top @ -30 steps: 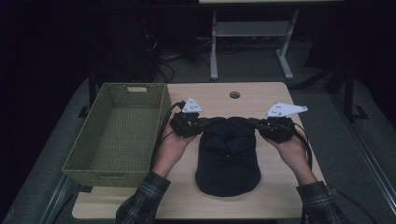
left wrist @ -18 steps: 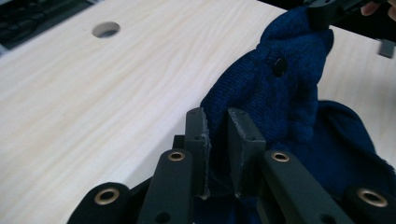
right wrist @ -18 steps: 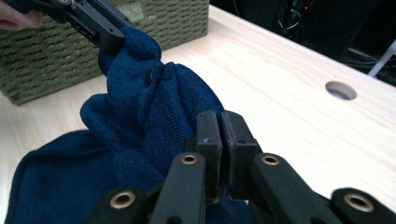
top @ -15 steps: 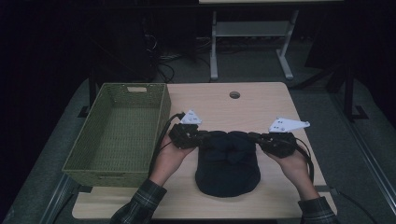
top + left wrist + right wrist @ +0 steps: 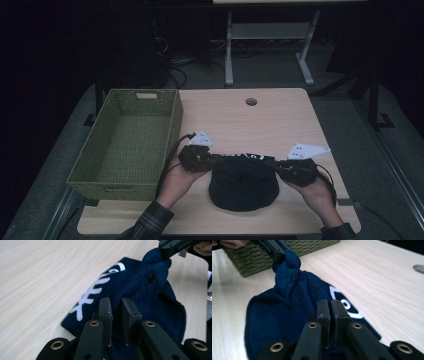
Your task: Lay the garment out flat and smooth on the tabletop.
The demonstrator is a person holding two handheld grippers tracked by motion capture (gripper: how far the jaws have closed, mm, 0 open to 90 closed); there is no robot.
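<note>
A: Where the left gripper (image 5: 214, 161) meets the right gripper (image 5: 276, 165), what lies between them?

B: A dark blue garment (image 5: 243, 181), knitted, with white lettering on it. It lies on the surface (image 5: 280, 120), spread between the two grippers and bulging toward the person.

A: Is either gripper loose?

B: No. In the left gripper view the jaws are clamped on a fold of the garment's edge, with cloth filling the narrow gap between the pads. In the right gripper view the jaws are pressed almost together on another fold of the same edge.

A: So each gripper holds one end?

B: Yes. From each gripper's camera the other gripper shows at the far side of the garment, pinching a bunched corner. The strip of cloth between the two runs in a ridge with a small dark button (image 5: 151, 278) on it.

A: And what else is near?

B: A green basket (image 5: 128, 140) stands just beside the left gripper, on its outer side. Beyond both grippers, farther up the surface, is a round hole (image 5: 251, 101).
</note>
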